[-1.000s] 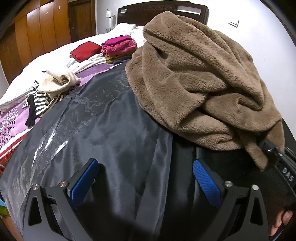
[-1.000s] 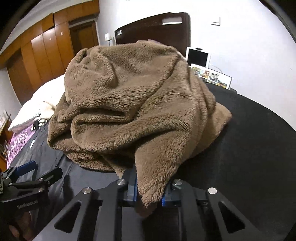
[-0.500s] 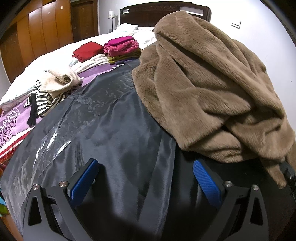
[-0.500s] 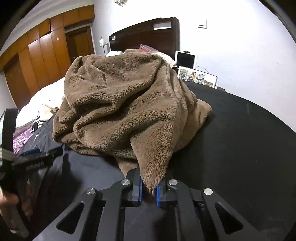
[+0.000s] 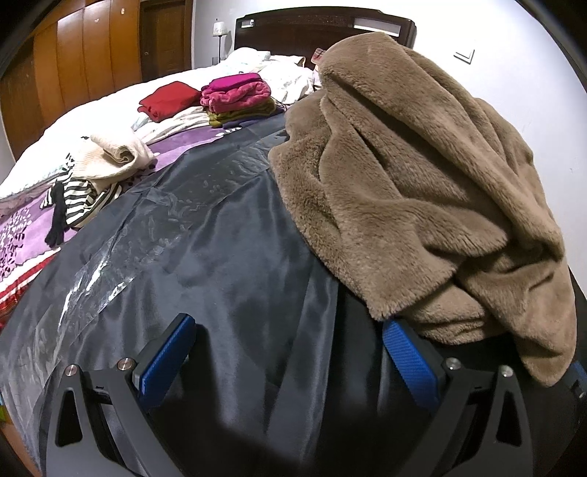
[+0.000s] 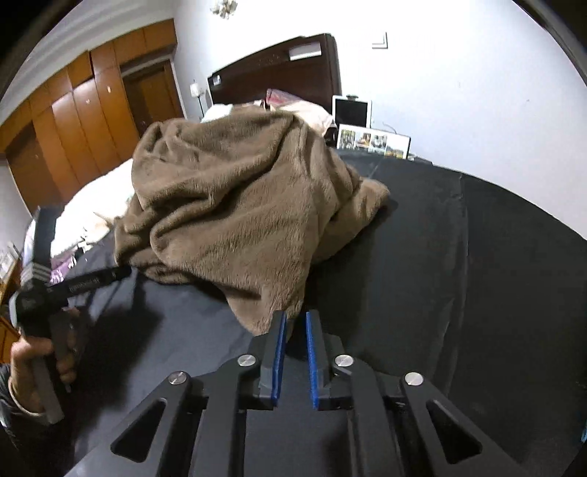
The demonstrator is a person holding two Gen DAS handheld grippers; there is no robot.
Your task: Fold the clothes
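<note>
A bulky brown fleece garment (image 5: 403, 176) lies bunched on a dark sheet (image 5: 205, 279) spread over the bed. My left gripper (image 5: 288, 323) stands open, wide, above the dark sheet, with nothing between its fingers; the fleece's near edge overlaps the tip of its right finger. In the right wrist view the fleece (image 6: 238, 212) tapers to a corner that reaches the fingertips of my right gripper (image 6: 296, 313). Its jaws are opening: a narrow gap shows between the blue pads, and the corner's tip sits in it unpressed. A hand holds the left gripper (image 6: 73, 290) at the left.
Folded clothes lie farther up the bed: a pink stack (image 5: 236, 93), a red piece (image 5: 168, 97), a cream sweater (image 5: 117, 154), a striped garment (image 5: 80, 194). Behind stand a dark headboard (image 5: 312, 25), wooden wardrobes (image 6: 84, 124) and photo frames (image 6: 372, 141). Bare dark sheet (image 6: 440, 275) stretches right of the fleece.
My right gripper drew back with the fleece corner, stretching the pile toward me, and its pads have parted from the corner. The fleece edge now reaches my left gripper's right finger.
</note>
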